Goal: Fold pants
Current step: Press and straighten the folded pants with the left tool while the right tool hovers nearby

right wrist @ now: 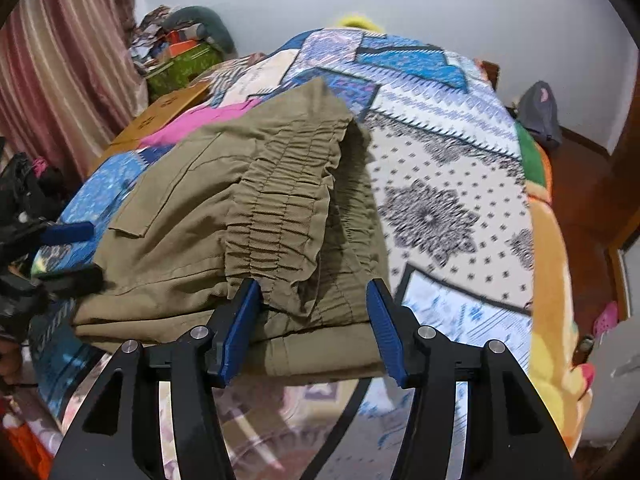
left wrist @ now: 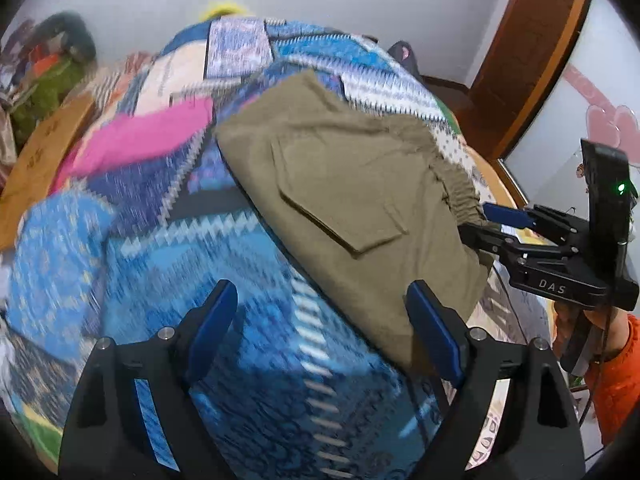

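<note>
1. Olive pants (left wrist: 352,200) lie folded on patterned bedspread (left wrist: 248,360).
2. Left gripper (left wrist: 320,328) gapes wide, empty, pants edge just beside its right finger.
3. Right gripper (right wrist: 312,320) half-open, waistband between fingers, unpinched.

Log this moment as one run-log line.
task: fold pants | olive-green cotton pants: folded on patchwork bedspread | left gripper: open, empty | right gripper: open at elastic waistband

A home bedroom: a bed under a patchwork bedspread (right wrist: 440,128), striped curtains (right wrist: 60,60), a wooden door (left wrist: 532,52).
</note>
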Available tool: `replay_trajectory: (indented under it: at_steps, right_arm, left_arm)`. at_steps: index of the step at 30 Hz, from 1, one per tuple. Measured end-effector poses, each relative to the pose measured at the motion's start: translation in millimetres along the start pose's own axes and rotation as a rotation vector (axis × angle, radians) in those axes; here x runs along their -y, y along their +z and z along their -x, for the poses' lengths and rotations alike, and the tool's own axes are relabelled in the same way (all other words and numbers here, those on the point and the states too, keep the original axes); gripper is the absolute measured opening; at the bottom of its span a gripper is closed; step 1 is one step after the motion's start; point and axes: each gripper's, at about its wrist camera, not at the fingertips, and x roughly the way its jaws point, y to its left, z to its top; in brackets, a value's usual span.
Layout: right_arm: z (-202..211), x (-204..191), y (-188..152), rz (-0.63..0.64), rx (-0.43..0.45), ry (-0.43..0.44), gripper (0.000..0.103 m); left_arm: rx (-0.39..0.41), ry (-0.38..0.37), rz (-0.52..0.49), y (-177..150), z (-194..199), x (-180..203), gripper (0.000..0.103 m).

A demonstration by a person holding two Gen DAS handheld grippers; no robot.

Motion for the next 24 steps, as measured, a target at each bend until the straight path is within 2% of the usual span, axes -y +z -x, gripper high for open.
replay_trajectory:
  at_steps: [4,8,15,18,21,23,24]
  right_arm:
    - [15,8,-2,-0.097,0.032,0.031,0.052]
    - [28,1,-5,-0.124,0.056,0.049,0.053]
    - [42,-24,-10,-0.162,0.083,0.094,0.053]
    - [37,-33,-13,-0.173,0.072,0.097,0.053]
    - [23,-36,-19,-0.196,0.035,0.111,0.053]
    - [14,-35,-21,-0.207,0.014,0.113,0.053]
    - [8,-33,-22,-0.217,0.003,0.121,0.053]
  left_arm:
    - [0.027,0.043,-0.012,32,-3,-26,0.088]
    - [0.022,0.081,-0.016,67,-25,-56,0.088]
    - [-0.045,0.103,-0.072,104,-96,-75,0.088]
    - [-0.07,0.118,-0.094,114,-126,-78,0.088]
    - [-0.095,0.094,-0.097,120,-146,-83,0.088]
    - [-0.121,0.059,-0.092,121,-161,-85,0.08]
    - [-0.131,0.04,-0.089,121,-164,-86,0.068]
